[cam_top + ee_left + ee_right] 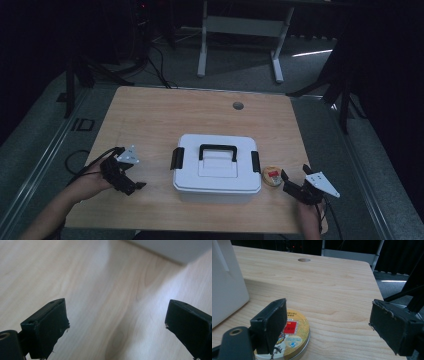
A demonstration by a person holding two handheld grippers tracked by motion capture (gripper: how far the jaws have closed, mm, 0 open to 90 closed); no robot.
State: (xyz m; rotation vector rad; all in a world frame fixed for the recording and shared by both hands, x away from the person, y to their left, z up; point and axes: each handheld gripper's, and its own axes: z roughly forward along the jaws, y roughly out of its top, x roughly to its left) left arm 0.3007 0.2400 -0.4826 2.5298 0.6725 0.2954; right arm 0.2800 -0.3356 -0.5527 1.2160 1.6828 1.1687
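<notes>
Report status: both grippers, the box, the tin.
Left gripper open, empty, over bare table. Right gripper open, jaws just short of round tin. White box shut, handle flat, between them. Nothing in the way.

At the lower left of the high view my left hand [89, 182] holds the left gripper [131, 186], its tip aimed toward the middle of the frame. In its own view its two black jaws stand wide apart with nothing between them. At the lower right my right hand [308, 214] holds the right gripper [294, 181], pointing up and left, jaws likewise spread wide and gripping nothing.
</notes>
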